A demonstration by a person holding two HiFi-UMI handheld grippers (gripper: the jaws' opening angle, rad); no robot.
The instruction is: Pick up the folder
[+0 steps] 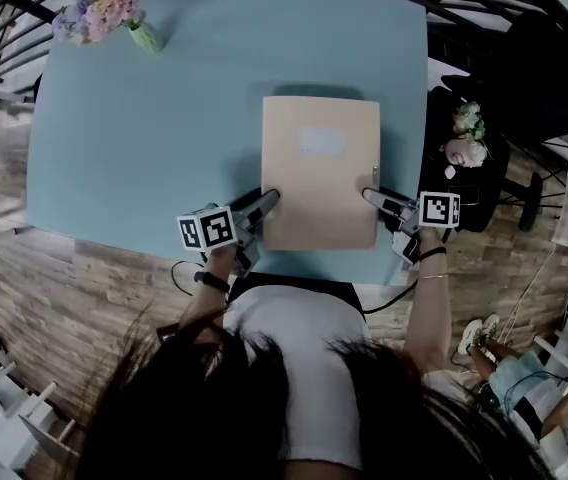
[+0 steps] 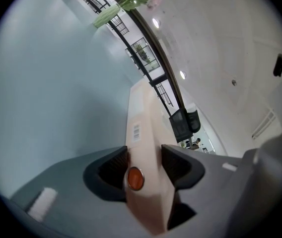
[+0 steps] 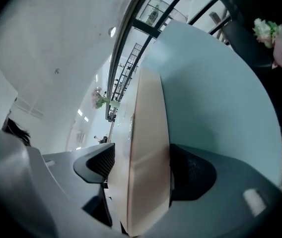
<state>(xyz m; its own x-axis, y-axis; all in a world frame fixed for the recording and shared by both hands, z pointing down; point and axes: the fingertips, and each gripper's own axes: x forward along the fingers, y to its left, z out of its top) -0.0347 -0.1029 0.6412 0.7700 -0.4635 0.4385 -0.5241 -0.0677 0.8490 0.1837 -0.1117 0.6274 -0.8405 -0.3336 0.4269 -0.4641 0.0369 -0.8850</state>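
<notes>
Folder (image 1: 320,173) lying on bench (image 1: 144,138), long axis running away from me. Left claw (image 1: 267,198) clenched on near left edge. Right claw (image 1: 370,195) astride near right edge, released, folder between pads. I judge right must clamp before lift.

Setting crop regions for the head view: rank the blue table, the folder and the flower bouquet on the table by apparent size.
1. blue table, largest
2. folder
3. flower bouquet, smallest
</notes>
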